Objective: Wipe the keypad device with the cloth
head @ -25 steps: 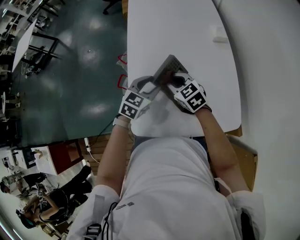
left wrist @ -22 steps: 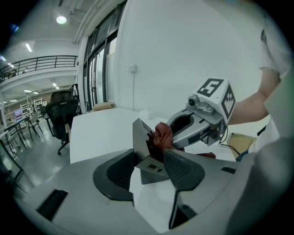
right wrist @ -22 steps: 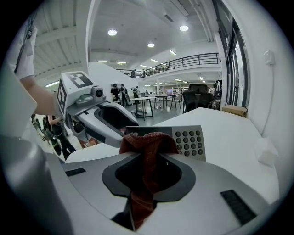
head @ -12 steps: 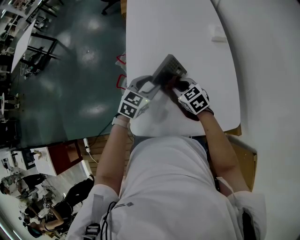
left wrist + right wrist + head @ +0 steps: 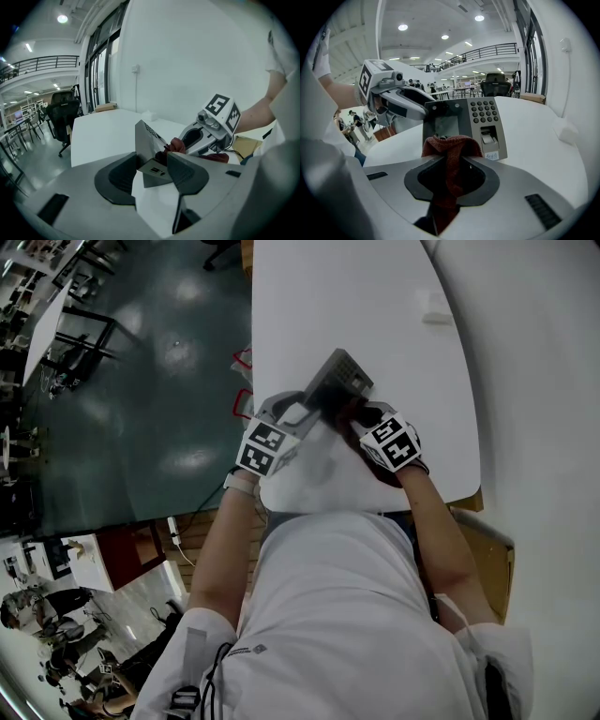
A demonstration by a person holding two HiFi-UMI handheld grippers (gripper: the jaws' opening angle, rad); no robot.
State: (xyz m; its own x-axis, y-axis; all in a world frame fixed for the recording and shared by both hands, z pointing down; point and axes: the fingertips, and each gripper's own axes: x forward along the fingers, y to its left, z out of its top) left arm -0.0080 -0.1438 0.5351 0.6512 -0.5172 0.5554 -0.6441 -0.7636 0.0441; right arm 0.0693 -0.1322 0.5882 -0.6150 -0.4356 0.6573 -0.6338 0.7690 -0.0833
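Right gripper view shows the right gripper (image 5: 451, 168) closed on a dark red cloth (image 5: 451, 143). The cloth bunches above the jaws in the lower middle of the frame and hangs down between them. The bunched end touches the lower edge of the screen (image 5: 443, 125) of the keypad device (image 5: 461, 104), a grey unit with number keys (image 5: 484, 111) at its upper right and a slot (image 5: 490, 136) below them. The device is tilted up from the white table (image 5: 539, 140), not lying flat. In the left gripper view, the left gripper (image 5: 152, 166) is clamped on one end of the device, at the centre of the frame, and a small port (image 5: 159, 172) shows between its jaws. In the head view the device sits a little above the middle of the frame, between the two grippers and over the near part of the table. As I judge it, the wiping is under way and not finished. The cloth meets only the screen part, while the keys and the slot are uncovered. I cannot tell how much of the face is already clean, because no dirt or marks are visible. What seems left is to pass the cloth over the keys, the slot and perhaps the sides, with the left gripper holding the device steady.
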